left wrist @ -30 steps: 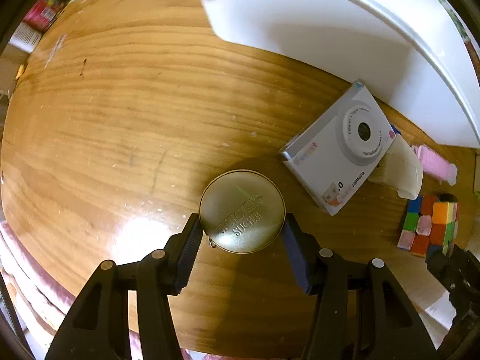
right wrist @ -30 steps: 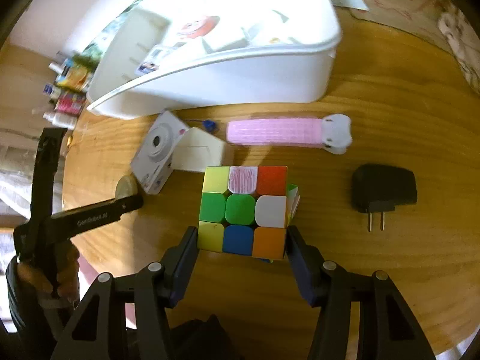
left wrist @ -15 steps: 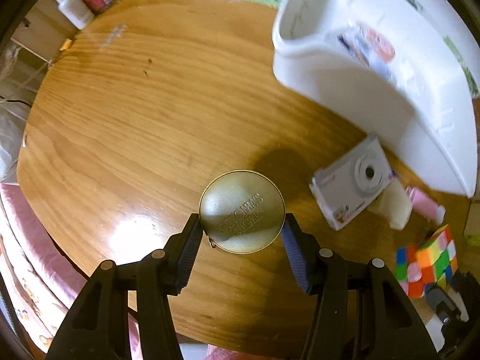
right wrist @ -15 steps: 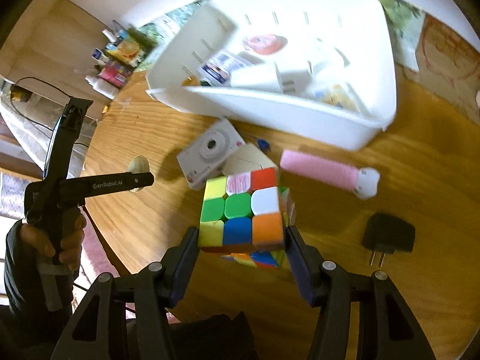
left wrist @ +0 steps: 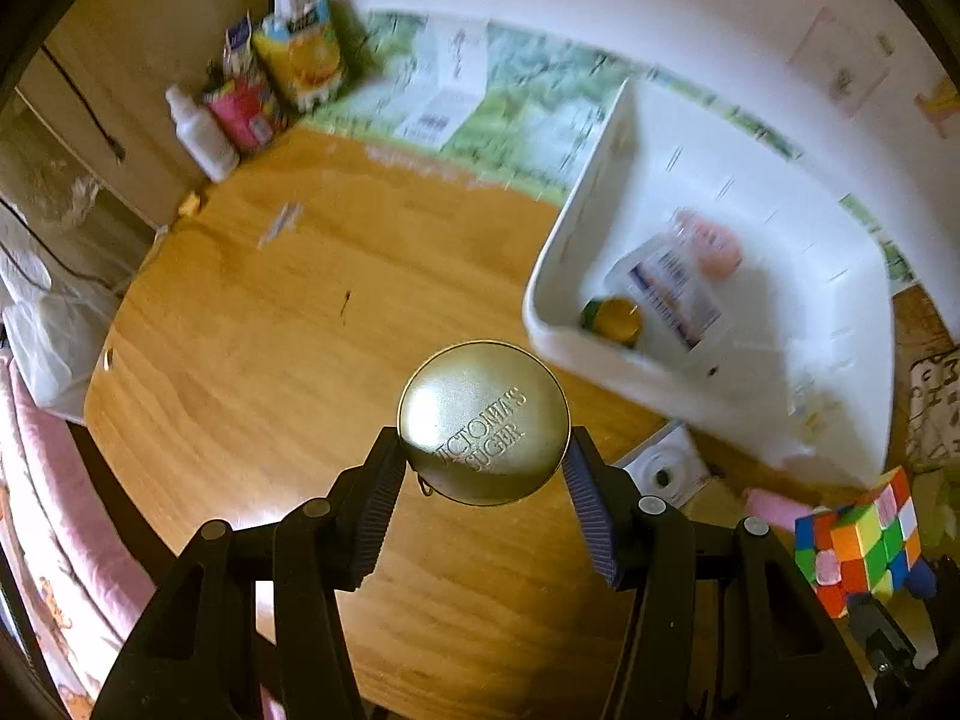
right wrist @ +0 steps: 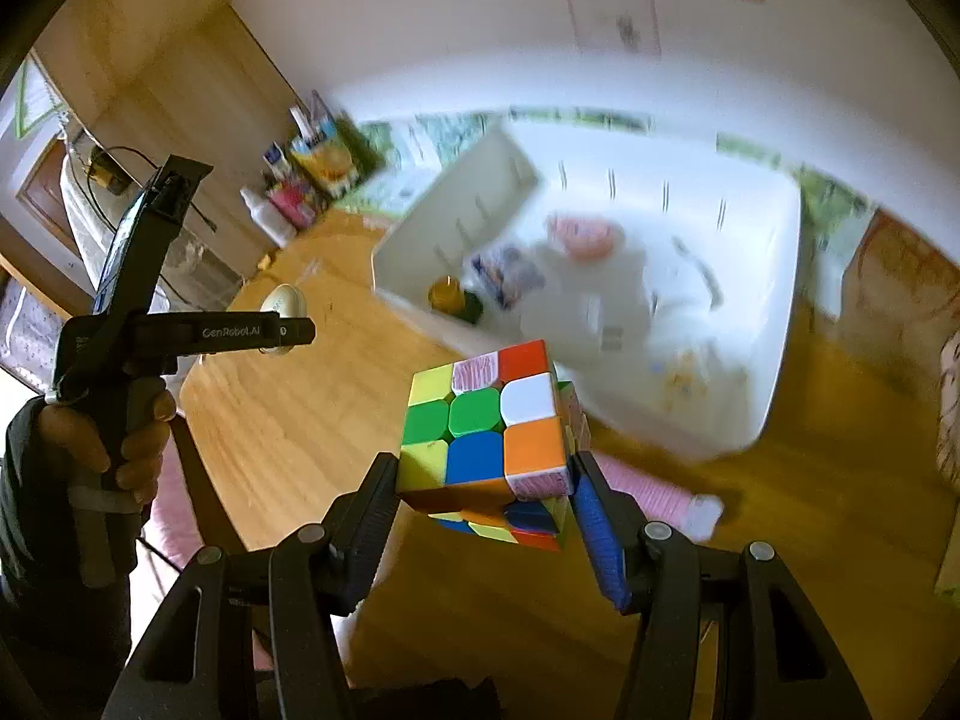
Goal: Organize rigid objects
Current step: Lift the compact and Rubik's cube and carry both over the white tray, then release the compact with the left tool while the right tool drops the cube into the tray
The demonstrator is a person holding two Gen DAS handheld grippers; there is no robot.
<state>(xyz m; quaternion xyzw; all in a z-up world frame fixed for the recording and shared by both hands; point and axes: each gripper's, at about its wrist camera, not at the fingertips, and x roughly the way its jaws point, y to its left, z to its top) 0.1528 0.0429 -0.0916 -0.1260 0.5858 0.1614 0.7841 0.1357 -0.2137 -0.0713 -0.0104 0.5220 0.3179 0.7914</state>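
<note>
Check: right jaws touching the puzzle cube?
Touching. Right wrist view shows the right gripper with both jaws pressed flat against opposite sides of the puzzle cube, which hangs clear above the table.

white bin (right wrist: 690,372) contents blurred; gold tin (left wrist: 483,422) hides camera's (left wrist: 663,468) corner.

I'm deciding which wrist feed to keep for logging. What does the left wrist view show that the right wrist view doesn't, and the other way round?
Only the left wrist view shows the white toy camera on the table and the embossed lid of the gold tin clamped in the left gripper. Only the right wrist view shows the person's hand on the left gripper's handle. Both show the white bin, the tin, the pink item and the puzzle cube clamped in the right gripper.
</note>
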